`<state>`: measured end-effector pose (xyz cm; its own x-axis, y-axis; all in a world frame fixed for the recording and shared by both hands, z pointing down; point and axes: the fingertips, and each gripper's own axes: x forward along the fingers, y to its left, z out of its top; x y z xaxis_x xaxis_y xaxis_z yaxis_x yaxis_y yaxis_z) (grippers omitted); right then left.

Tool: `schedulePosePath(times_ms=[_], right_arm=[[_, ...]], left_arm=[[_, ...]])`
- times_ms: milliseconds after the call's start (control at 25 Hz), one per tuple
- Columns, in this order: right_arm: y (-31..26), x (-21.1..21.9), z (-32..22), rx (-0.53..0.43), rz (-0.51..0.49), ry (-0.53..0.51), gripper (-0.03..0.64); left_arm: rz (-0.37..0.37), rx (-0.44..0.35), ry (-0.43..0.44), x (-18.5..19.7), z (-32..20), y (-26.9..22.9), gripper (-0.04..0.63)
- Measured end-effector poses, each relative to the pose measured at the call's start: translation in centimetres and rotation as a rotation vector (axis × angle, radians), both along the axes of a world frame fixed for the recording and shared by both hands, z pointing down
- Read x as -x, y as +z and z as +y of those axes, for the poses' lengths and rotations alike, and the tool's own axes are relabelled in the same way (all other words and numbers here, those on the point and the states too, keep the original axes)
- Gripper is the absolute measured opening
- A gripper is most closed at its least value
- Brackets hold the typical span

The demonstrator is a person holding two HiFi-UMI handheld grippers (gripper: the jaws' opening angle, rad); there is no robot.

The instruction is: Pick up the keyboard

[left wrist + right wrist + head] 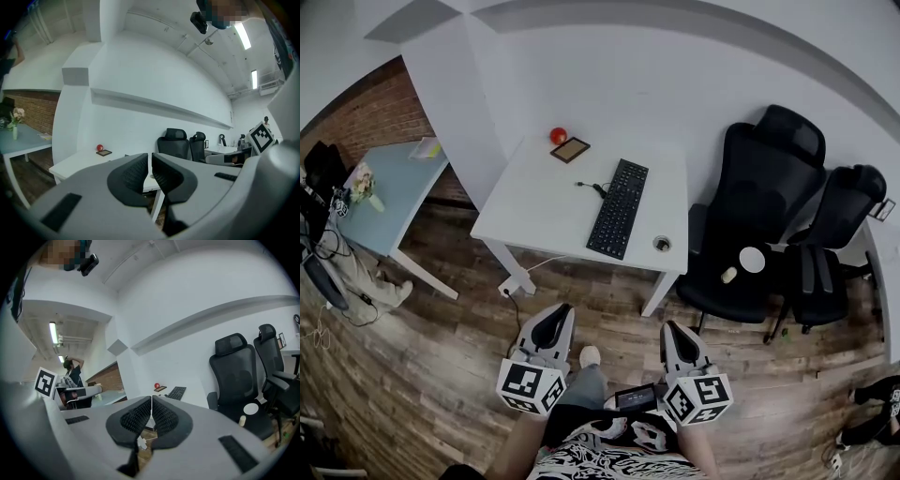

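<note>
Here, left tongs and right tongs are both clenched on nothing, held over the plank floor, well short of the white table. The black keyboard lies flat on that table's right half. Two black office chairs stand just right of it, by the white wall.

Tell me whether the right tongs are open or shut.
Shut: in the right gripper view the right tongs press together, with nothing between them.

Right gripper jaws together, nothing between; keyboard ahead, well apart.
</note>
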<state>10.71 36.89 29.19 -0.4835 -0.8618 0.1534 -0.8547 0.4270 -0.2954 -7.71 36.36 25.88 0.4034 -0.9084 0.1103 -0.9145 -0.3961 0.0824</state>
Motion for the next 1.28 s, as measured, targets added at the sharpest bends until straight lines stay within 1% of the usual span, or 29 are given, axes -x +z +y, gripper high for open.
schedulePosePath(times_ms=[240,400,680,880,1160,1280], right_arm=[[0.1,-0.1,-1.6,0.002,0.021,0.003,0.031],[0.3,0.3,-4.1,-0.001,0.03,0.006,0.031],[0.0,0.7,-10.5,0.002,0.04,0.038,0.031],[0.6,1.8,-15.9,0.036,0.041,0.058,0.031],[1.1,4.1,-23.1,0.077,0.057,0.074,0.031],[1.1,5.2,-25.8,0.077,0.081,0.078,0.031]], left_arm=[[0.009,0.006,-0.011,0.3,-2.2,0.5,0.038],[0.02,-0.001,-0.009,0.8,-4.9,0.6,0.038],[0.031,-0.011,0.021,1.3,-12.4,-0.1,0.038],[0.02,0.017,0.068,1.1,-18.2,0.5,0.038],[0.027,0.04,0.082,3.6,-26.2,0.7,0.038],[0.023,0.041,0.088,4.8,-29.0,0.7,0.038]])
